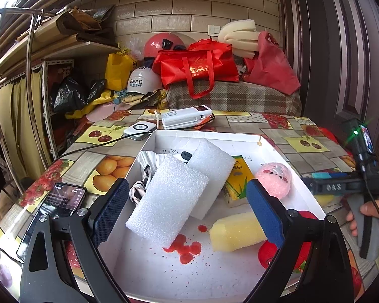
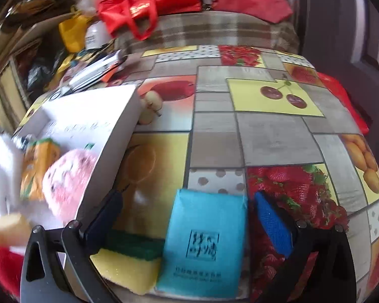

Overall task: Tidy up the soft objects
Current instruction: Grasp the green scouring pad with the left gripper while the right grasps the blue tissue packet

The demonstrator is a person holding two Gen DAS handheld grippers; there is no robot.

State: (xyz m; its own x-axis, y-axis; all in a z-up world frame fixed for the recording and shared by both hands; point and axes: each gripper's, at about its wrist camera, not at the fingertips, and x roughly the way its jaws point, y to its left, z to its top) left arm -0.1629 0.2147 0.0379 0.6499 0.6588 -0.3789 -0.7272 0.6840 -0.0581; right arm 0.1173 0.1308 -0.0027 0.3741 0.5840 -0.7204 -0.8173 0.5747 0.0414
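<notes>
A white box (image 1: 161,136) on the table holds two white foam blocks (image 1: 169,199), a yellow sponge (image 1: 235,232), a pink plush toy (image 1: 275,179), a yellow-green tissue pack (image 1: 237,179) and a black-and-white cloth (image 1: 144,171). My left gripper (image 1: 187,212) is open above the box, its jaws either side of the near foam block, holding nothing. My right gripper (image 2: 187,222) is open over the table to the right of the box (image 2: 108,149). A blue packet (image 2: 204,242) and a yellow-green scouring sponge (image 2: 128,265) lie between its jaws.
A phone (image 1: 55,207) lies left of the box. A white power bank (image 1: 184,116) and a small white device (image 1: 140,129) lie behind it with cables. Red bags (image 1: 197,65) and helmets are piled beyond the fruit-print tablecloth (image 2: 265,136). A red object (image 1: 267,252) sits by the box.
</notes>
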